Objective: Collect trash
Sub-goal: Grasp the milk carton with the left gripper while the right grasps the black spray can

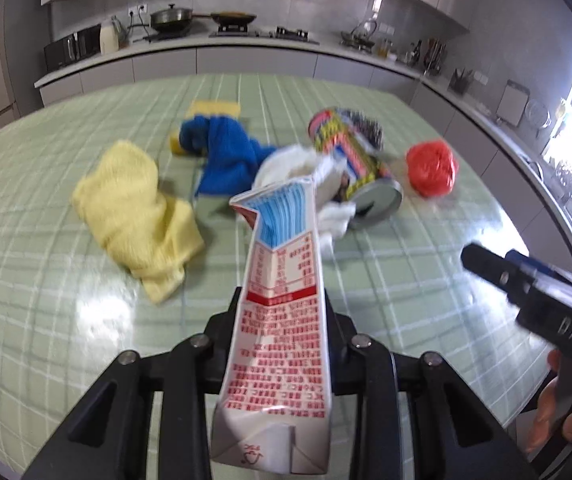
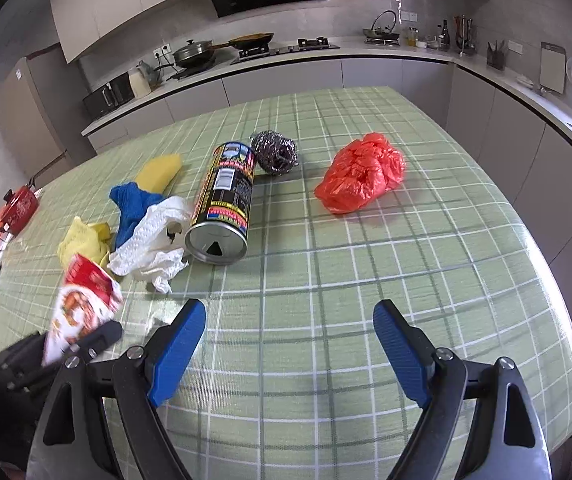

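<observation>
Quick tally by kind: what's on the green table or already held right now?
Cloths: 2, yellow cloth and blue cloth
Sponge: 1
Carton: 1, in the left gripper
Can: 1
Tissue: 1
Steel scrubber: 1
Red bag: 1
Total: 8

right gripper (image 2: 289,354): black angular linkage arms, silver round screws, blue ribbed finger pads (image 2: 180,354)
left gripper (image 1: 282,308): black arms, silver screws

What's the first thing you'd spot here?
The white and red carton, clamped in the left hand-held gripper, fills the middle of its view. Behind it on the green checked table lie a tipped-over can and a bright red plastic bag; the right hand-held gripper hangs open.
</observation>
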